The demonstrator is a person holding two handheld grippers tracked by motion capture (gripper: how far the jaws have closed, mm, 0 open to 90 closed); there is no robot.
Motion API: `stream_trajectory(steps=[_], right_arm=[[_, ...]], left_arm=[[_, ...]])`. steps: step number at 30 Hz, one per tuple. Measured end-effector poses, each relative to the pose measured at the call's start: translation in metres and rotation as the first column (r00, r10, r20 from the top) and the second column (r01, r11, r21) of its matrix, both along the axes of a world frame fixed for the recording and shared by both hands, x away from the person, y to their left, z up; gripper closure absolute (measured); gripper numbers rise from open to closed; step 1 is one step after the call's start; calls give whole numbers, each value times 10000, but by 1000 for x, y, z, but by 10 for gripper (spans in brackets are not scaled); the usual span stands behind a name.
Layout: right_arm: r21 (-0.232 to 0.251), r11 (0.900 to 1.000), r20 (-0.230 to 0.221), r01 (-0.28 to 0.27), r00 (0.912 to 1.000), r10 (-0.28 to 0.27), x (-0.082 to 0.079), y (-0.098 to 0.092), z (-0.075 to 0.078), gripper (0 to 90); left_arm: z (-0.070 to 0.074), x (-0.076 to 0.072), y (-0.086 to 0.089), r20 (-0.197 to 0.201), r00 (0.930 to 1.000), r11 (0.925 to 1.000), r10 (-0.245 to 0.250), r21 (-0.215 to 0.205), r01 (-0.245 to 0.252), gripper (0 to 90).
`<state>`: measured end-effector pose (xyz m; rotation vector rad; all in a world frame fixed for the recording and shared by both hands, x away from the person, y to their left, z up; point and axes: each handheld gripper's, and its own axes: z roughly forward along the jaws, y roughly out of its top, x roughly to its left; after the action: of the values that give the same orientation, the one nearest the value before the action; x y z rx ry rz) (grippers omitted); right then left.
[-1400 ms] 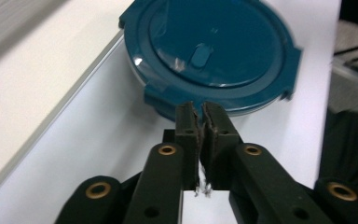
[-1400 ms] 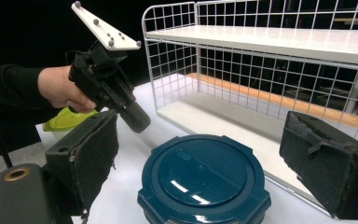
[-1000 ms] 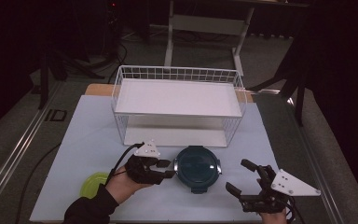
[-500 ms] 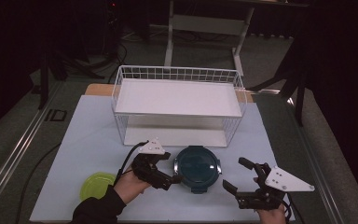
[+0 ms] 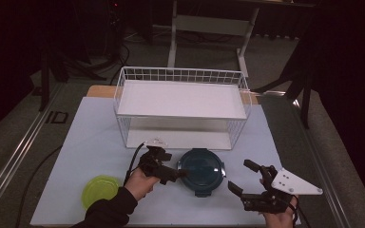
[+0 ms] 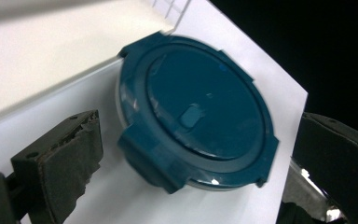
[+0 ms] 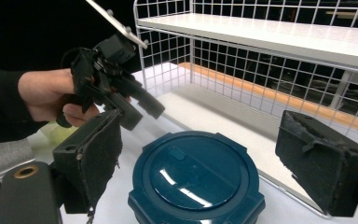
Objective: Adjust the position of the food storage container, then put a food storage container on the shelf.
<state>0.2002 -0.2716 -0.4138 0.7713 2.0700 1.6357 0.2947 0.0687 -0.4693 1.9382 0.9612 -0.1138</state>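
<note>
From above, my left gripper [image 5: 173,172] sat at the left rim of the round teal container [image 5: 201,171], which lay flat on the white mat [image 5: 90,137] just in front of the wire rack [image 5: 180,107]. Its jaws had just been opening and stood spread, tips toward the lid, nothing pinched between them. My right gripper [image 5: 240,183] waited near the container's right side, a clear gap between them, jaws also spread and empty. The left was plainly the nearer tool. A lime bowl [image 5: 99,191] lay apart at the mat's near left.

Along my left gripper [image 6: 191,154], the container [image 6: 196,116] lay straight ahead between the two worn pads [image 6: 70,163], closer to the left one, untouched by either. Its lid was glossy dark teal, round, with a raised centre disc, a small oblong mark in the middle and latch tabs jutting at the rim; one tab faced the jaws. Being round, it had no long axis to line up with, so I judged the tabs the only thing to mind.

Along my right gripper [image 7: 214,168], the container [image 7: 196,175] sat low and centred between spread pads, the lid seated, with my left gripper [image 7: 140,109] poised above its far edge and the rack [image 7: 279,51] behind.
</note>
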Motion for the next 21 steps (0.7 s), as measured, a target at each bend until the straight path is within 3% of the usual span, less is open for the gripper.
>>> stream_trajectory(steps=[4, 8, 11, 14, 16, 17, 18, 21], right_arm=[[67, 10000, -225, 21, 9997, -20, 1, -1, -1, 109], [-177, 9997, -167, 153, 9997, -156, 0, 4, -3, 105], [-457, 9987, -205, 212, 9995, -221, 1, 7, -6, 105], [-443, 9986, -446, 302, 9985, -321, 4, 6, -8, 112], [-470, 9984, -561, 298, 9979, -324, 5, 5, -9, 126], [-473, 9984, -540, 317, 9980, -343, 5, 5, -9, 127], [-473, 9984, -540, 317, 9980, -343, 5, 5, -9, 127], [-453, 9986, -712, 272, 9970, -303, 6, 3, -11, 131]], left_arm=[[-9, 5, 1, -466, 9984, 9994, 313, 139, -307, 21], [-16, 11, 0, -1350, 9896, 9987, 497, 124, -484, 24], [-23, 15, 0, -2028, 9757, 9966, 824, 224, -795, 91], [-27, 17, -2, -2384, 9662, 9950, 985, 405, -914, 160], [-29, 18, -2, -2653, 9581, 9942, 1077, 341, -1023, 225], [-31, 18, -2, -2921, 9499, 9937, 1109, 161, -1111, 261], [-31, 18, -2, -2921, 9499, 9937, 1109, 161, -1111, 310], [-36, 22, 2, -3581, 9257, 9895, 1215, -295, -1413, 382]])
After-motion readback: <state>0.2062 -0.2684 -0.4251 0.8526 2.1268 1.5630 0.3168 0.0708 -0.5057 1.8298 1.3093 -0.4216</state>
